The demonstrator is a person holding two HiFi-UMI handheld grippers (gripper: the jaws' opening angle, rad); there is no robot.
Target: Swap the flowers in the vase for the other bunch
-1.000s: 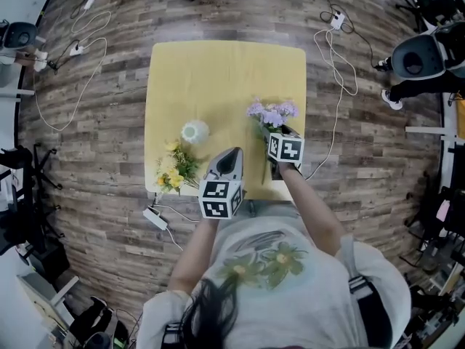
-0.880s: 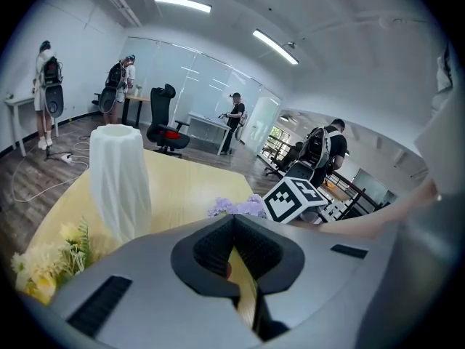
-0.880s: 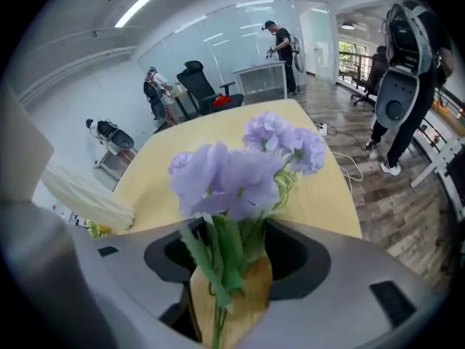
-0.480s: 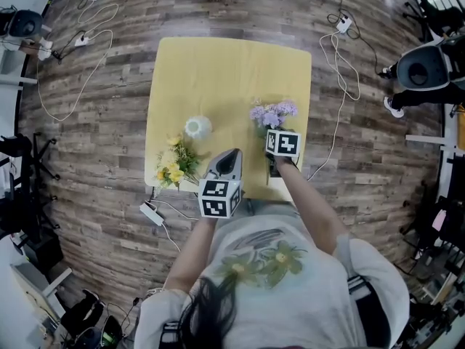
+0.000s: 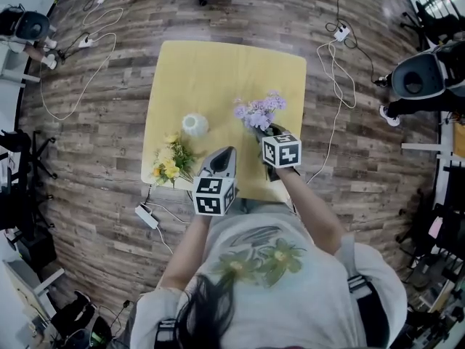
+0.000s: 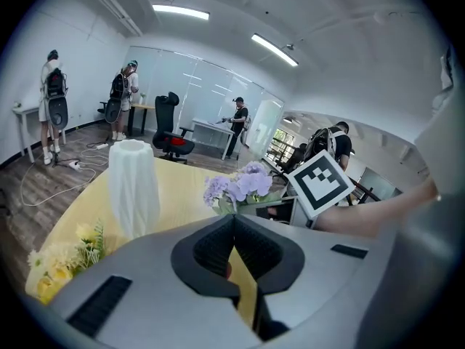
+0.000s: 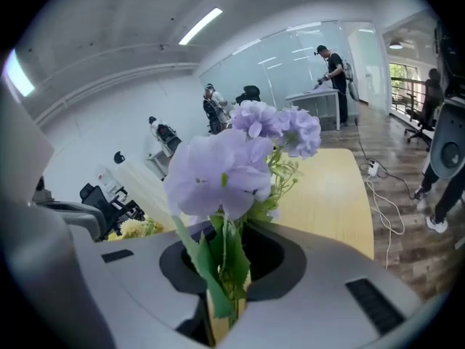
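Our right gripper [image 7: 224, 271] has just been closing its jaws on the stems of the purple bunch [image 5: 258, 111]. The bunch runs straight out along the jaws, blooms away from us, right of the vase [image 5: 193, 124]. Our left gripper [image 6: 234, 247], jaws shut and empty, hovers nearer us than the vase. The yellow bunch [image 5: 167, 166] lies beside the vase on the yellow worktop [image 5: 218, 67], which stands on a plank floor [image 5: 94, 166].

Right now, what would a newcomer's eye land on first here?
The purple bunch in the right gripper, whose jaws have just been closing on its stems, over the right side of the yellow table. Then the empty white vase standing left of it, with the yellow bunch lying by the near-left edge.
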